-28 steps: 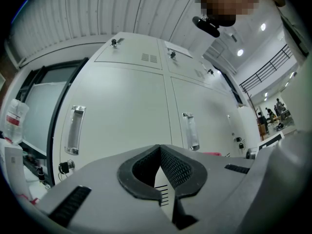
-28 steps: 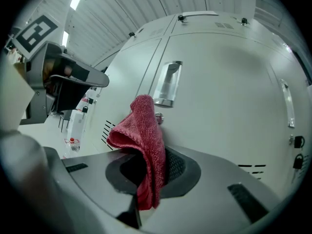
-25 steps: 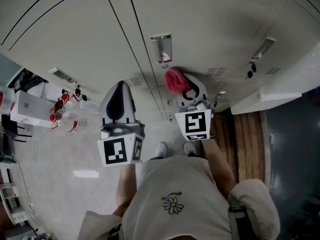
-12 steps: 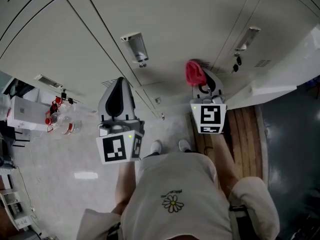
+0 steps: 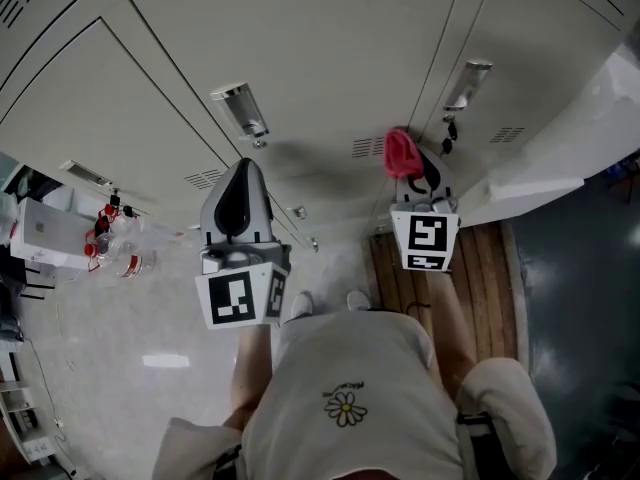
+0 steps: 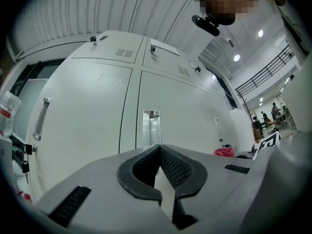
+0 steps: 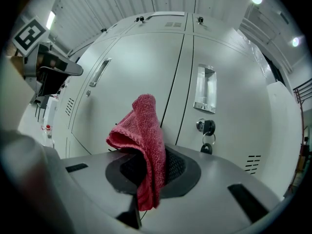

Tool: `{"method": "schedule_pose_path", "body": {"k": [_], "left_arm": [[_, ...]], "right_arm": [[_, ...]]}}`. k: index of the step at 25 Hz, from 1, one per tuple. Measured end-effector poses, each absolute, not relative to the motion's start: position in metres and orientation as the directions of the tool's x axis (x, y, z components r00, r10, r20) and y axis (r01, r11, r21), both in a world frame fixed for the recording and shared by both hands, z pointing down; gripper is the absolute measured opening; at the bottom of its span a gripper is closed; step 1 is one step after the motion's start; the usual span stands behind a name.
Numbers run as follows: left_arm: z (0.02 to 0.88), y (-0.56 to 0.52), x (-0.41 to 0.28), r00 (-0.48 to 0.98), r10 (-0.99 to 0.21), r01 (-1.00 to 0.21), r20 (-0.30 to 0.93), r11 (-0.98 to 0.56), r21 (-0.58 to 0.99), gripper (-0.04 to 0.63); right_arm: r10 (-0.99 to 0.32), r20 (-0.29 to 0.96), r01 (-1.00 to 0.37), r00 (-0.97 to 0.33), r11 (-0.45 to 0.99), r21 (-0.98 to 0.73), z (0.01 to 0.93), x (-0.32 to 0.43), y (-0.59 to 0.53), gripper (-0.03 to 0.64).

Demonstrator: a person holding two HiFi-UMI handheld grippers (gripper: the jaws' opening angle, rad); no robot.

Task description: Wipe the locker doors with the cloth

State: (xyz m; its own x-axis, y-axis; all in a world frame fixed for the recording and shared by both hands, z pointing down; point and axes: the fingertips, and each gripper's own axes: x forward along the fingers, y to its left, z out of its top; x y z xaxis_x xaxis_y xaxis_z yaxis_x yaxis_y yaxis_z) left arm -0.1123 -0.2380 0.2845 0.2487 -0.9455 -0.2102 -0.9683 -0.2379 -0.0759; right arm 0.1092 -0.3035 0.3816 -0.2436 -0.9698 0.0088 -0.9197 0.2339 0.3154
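Observation:
The red cloth [image 7: 142,130] sticks up, folded, from my right gripper [image 7: 148,164], whose jaws are shut on it. In the head view the cloth [image 5: 399,151] is held up in front of the pale grey locker doors [image 5: 330,58], just left of a lock with hanging keys [image 7: 207,130]; I cannot tell whether it touches the door. My left gripper [image 5: 241,170] is held lower left, away from the cloth, pointing at the lockers. Its jaws [image 6: 160,151] are shut with nothing between them. A recessed metal handle [image 6: 151,126] lies straight ahead of it.
A locker door [image 5: 545,173] stands open at the right, above a wooden slatted platform [image 5: 445,280]. Bottles with red caps [image 5: 118,250] and a white box [image 5: 42,230] sit on the floor at the left. The person's shoes [image 5: 300,304] are close to the lockers.
The right gripper has carried the cloth to the right and higher along the lockers, toward the keyed door. The head view has tilted up. The left gripper has hardly moved.

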Motion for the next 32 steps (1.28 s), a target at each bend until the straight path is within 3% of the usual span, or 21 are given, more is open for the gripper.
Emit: {"method": "schedule_pose_path", "body": {"k": [12, 22, 32], "left_arm": [[0.292, -0.229, -0.101, 0.197, -0.958, -0.980, -0.208, -0.189, -0.058, 0.017], [0.292, -0.221, -0.084, 0.170, -0.965, -0.985, -0.202, -0.158, -0.074, 0.017], [0.295, -0.214, -0.046, 0.198, -0.953, -0.980, -0.228, -0.188, -0.067, 0.017]], "right_arm": [[-0.966, 0.010, -0.925, -0.257, 0.248, 0.288, 0.379, 0.125, -0.302, 0.040], [-0.914, -0.187, -0.921, -0.359, 0.314, 0.232, 0.299, 0.109, -0.266, 0.040], [-0.885, -0.179, -0.898, -0.429, 0.396, 0.192, 0.316, 0.089, -0.240, 0.040]]}}
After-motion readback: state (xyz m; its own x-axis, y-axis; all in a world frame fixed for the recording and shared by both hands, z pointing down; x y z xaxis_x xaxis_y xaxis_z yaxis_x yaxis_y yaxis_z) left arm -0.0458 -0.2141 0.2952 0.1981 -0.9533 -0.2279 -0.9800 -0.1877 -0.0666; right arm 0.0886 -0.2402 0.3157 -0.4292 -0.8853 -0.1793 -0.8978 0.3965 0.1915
